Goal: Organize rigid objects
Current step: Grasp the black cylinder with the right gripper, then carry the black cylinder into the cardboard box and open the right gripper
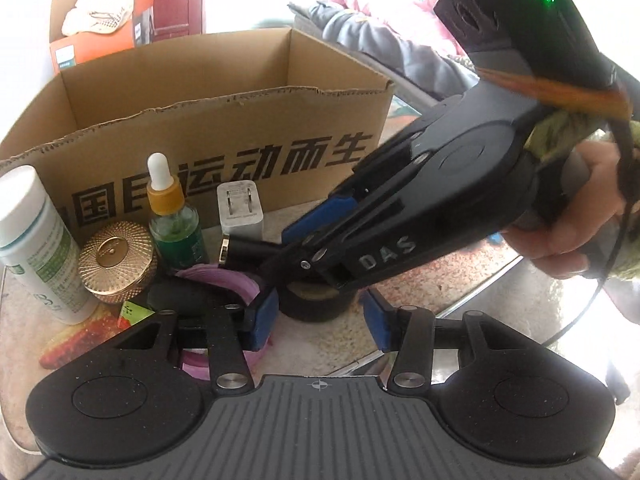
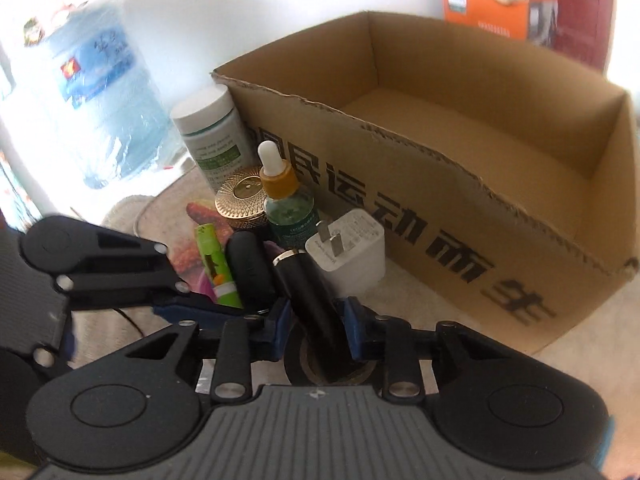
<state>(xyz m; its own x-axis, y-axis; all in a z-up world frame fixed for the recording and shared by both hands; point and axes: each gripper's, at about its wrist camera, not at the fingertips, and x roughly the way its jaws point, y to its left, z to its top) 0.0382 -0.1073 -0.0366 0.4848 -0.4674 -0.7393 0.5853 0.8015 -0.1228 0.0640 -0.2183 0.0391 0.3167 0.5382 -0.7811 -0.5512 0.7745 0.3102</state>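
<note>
We take the open cardboard box (image 2: 472, 184) as our landmark; all the loose items sit on the table just in front of its printed wall.

Our right gripper (image 2: 314, 326) points steeply down at that cluster, its blue pads (image 2: 280, 324) pressed on either side of a black tube with a gold band (image 2: 308, 296), which lies slanted with its banded end towards the box. In the left wrist view the same gripper (image 1: 280, 256) comes in from the right, the person's hand (image 1: 576, 216) wrapped around its handle.

Our left gripper (image 1: 316, 316) is also angled downward, nearer to us than the box, its jaws partly apart. A roll of black tape (image 1: 310, 300) lies flat between them, and we cannot tell whether the pads touch it.

Along the box wall stand a white charger plug (image 2: 352, 248), a green dropper bottle (image 2: 286, 204), a round gold-lidded jar (image 2: 242, 196) and a white bottle (image 2: 210, 136), the last at the box's left corner. A green tube (image 2: 216, 268) and a black oval case (image 2: 250, 272) lie in front of those.
</note>
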